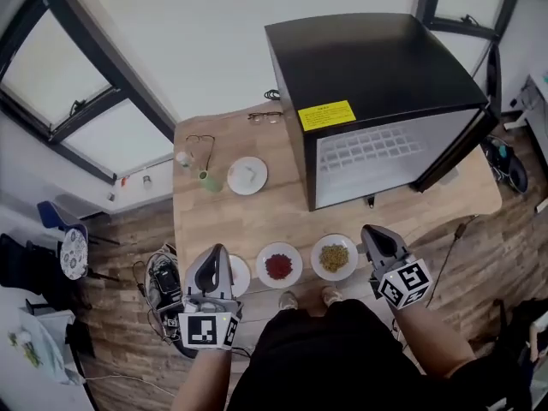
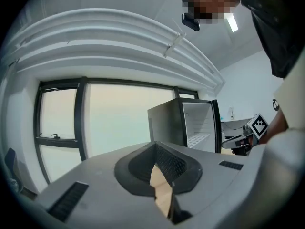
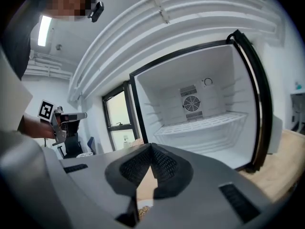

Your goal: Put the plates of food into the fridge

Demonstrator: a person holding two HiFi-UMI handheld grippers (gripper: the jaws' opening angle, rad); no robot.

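At the far left of the head view, a dark-framed window (image 1: 77, 84) runs beside the wooden desk (image 1: 231, 221). Toward the back of the desk's left part lie a thin looped cord (image 1: 201, 144) and a small green bottle (image 1: 211, 181). Just right of them sits a white plate (image 1: 247, 175) with something pale on it.

The left tool (image 1: 214, 259) hovers over the desk's near edge. In the left gripper view the jaws of the left tool (image 2: 155, 149) meet at their tips with nothing between them. Only a wedge of desk wood shows through the gap beneath.

Partly under this tool sits a white plate (image 1: 241, 275); what it holds cannot be made out. Three plates line the near edge, close together but apart. Next comes the plate of red food (image 1: 278, 265), then the plate of yellowish food (image 1: 334, 258).

Just right of that last plate is the right tool (image 1: 377, 236). Its jaws are closed together and empty in the right gripper view (image 3: 151, 149). A sliver of the yellowish food's plate shows below them there.

A pair of glasses (image 1: 265, 116) lies at the desk's back edge, just left of the fridge. The black mini fridge (image 1: 368, 67) stands on the right part of the desk with its door (image 1: 458, 148) swung open to the right. Its white interior and wire shelf (image 3: 205, 125) hold no plates.
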